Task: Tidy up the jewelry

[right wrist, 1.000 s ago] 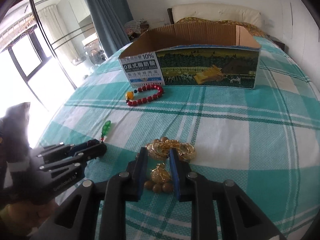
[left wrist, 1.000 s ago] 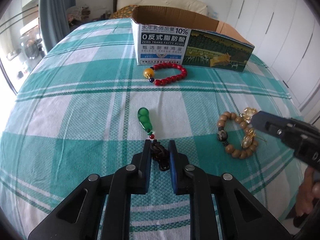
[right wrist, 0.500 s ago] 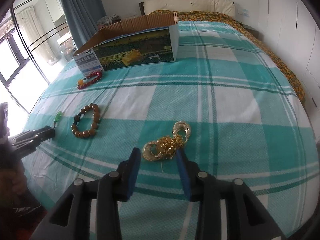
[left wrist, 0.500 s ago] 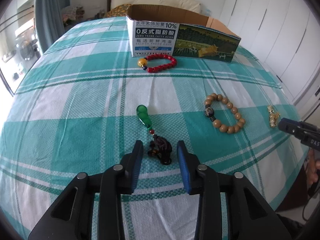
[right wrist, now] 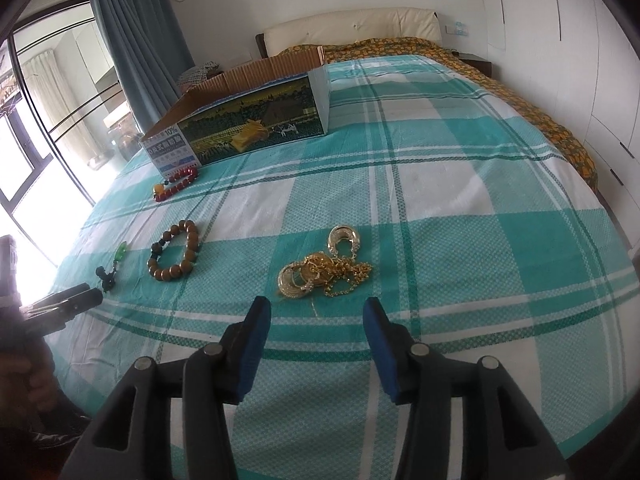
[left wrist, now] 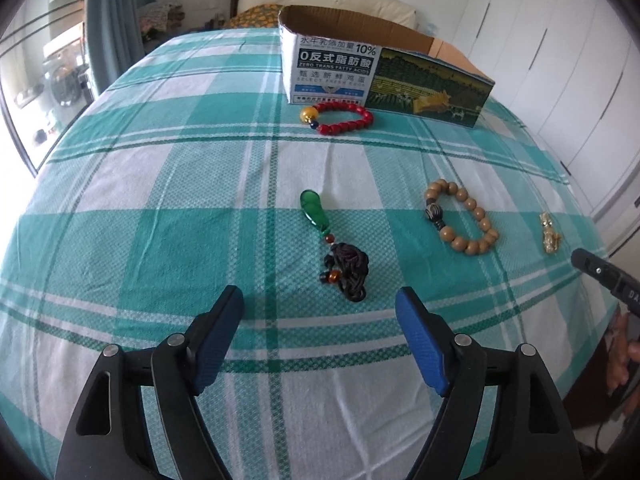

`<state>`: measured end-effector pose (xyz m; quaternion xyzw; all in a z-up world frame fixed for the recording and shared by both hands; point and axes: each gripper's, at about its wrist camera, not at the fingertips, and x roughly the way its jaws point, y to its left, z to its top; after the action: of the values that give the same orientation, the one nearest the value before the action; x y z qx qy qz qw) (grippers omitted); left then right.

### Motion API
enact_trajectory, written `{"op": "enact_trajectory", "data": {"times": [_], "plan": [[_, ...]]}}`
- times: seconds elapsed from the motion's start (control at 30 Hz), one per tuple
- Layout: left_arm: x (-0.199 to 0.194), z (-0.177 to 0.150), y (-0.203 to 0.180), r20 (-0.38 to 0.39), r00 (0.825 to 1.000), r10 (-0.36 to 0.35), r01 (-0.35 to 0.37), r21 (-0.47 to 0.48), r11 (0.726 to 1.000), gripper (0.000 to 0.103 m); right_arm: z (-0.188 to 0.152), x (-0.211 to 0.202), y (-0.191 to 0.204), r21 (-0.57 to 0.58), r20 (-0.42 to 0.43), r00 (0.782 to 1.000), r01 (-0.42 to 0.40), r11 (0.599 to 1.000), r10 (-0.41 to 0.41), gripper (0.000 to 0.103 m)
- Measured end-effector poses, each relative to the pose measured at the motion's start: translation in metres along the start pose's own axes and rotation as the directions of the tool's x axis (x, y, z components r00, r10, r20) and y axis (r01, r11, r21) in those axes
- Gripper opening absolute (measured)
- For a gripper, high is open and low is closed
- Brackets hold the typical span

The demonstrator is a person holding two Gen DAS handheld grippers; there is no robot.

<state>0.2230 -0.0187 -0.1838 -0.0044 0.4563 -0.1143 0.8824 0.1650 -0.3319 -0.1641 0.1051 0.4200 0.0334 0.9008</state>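
A green pendant on a dark knotted cord lies on the checked bedspread just beyond my left gripper, whose jaws are opening with nothing between them. To its right rest a brown wooden bead bracelet and a small gold charm. A red bead bracelet sits in front of the open cardboard box. In the right wrist view a heap of gold jewelry lies just ahead of my right gripper, which stands open and clear of it.
The bed's edge falls away close behind both grippers. A curtain and windows are on the left, white wardrobe doors on the right, a headboard at the far end. A hand holds the other gripper at the right edge.
The left gripper has let go of the dark cord and opened wide, backing off slightly. The right gripper carried the gold jewelry rightwards away from the wooden bracelet, set it down and opened.
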Motion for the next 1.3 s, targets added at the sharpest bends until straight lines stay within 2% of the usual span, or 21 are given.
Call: {"op": "enact_trajectory", "data": {"times": [0.13,0.23,0.27,0.33,0.4,0.47,0.7,0.8,0.93,1.07,1.17,1.2,1.27,1.3], "plan": [[0.014,0.009,-0.015,0.005,0.994,0.109,-0.109,0.050,0.993,0.079,0.001,-0.003,0.002,-0.002,0.015,0.999,0.028,1.000,-0.028,0.049],[0.014,0.007,-0.013,0.018,0.994,0.112,-0.113,0.036,0.993,0.078,-0.002,-0.008,0.001,-0.003,0.031,0.999,0.042,0.999,-0.042,0.049],[0.013,0.007,-0.012,0.023,0.993,0.118,-0.119,0.034,0.992,0.074,-0.003,-0.008,0.000,0.000,0.034,0.998,0.043,0.999,-0.043,0.050],[0.010,0.006,-0.009,0.034,0.992,0.120,-0.121,0.025,0.992,0.060,-0.006,-0.008,-0.003,0.007,0.035,0.998,0.046,0.999,-0.046,0.051],[0.008,0.007,-0.005,0.040,0.992,0.121,-0.122,0.017,0.992,0.033,-0.007,-0.006,-0.004,0.011,0.034,0.998,0.044,0.999,-0.044,0.051],[0.005,0.006,-0.001,0.041,0.993,0.111,-0.111,0.005,0.994,0.015,-0.007,-0.004,-0.004,0.011,0.032,0.999,0.043,0.999,-0.043,0.051],[0.002,0.007,0.007,0.031,0.998,0.062,-0.060,-0.051,0.997,0.013,-0.003,-0.009,-0.004,0.012,0.055,0.998,0.034,0.999,-0.034,0.051],[0.001,0.006,0.008,0.022,0.999,0.046,-0.045,-0.064,0.997,0.013,-0.004,-0.013,-0.013,0.036,0.069,0.996,0.057,0.998,-0.059,0.051],[-0.003,0.004,0.010,0.018,0.999,0.040,-0.038,-0.074,0.997,0.013,-0.003,-0.005,-0.017,0.032,0.032,0.997,0.064,0.997,-0.065,0.051],[-0.002,0.003,0.012,0.012,1.000,0.029,-0.028,-0.090,0.996,0.013,0.003,0.009,-0.002,-0.016,0.002,0.999,0.053,0.998,-0.053,0.051],[-0.002,0.003,0.013,0.014,1.000,0.023,-0.021,-0.093,0.995,0.013,0.014,0.024,0.007,-0.035,0.000,0.990,0.138,0.990,-0.138,0.051],[-0.003,0.004,0.013,0.015,1.000,0.022,-0.020,-0.093,0.995,0.013,0.018,0.030,0.008,-0.024,-0.010,0.990,0.143,0.989,-0.143,0.052],[-0.003,0.004,0.015,0.015,1.000,0.023,-0.021,-0.094,0.995,0.013,0.024,0.039,0.009,0.013,-0.023,0.993,0.118,0.993,-0.117,0.054],[-0.003,0.004,0.016,0.013,1.000,0.025,-0.024,-0.095,0.995,0.013,0.025,0.042,0.013,0.011,-0.021,0.993,0.119,0.993,-0.119,0.061]]}}
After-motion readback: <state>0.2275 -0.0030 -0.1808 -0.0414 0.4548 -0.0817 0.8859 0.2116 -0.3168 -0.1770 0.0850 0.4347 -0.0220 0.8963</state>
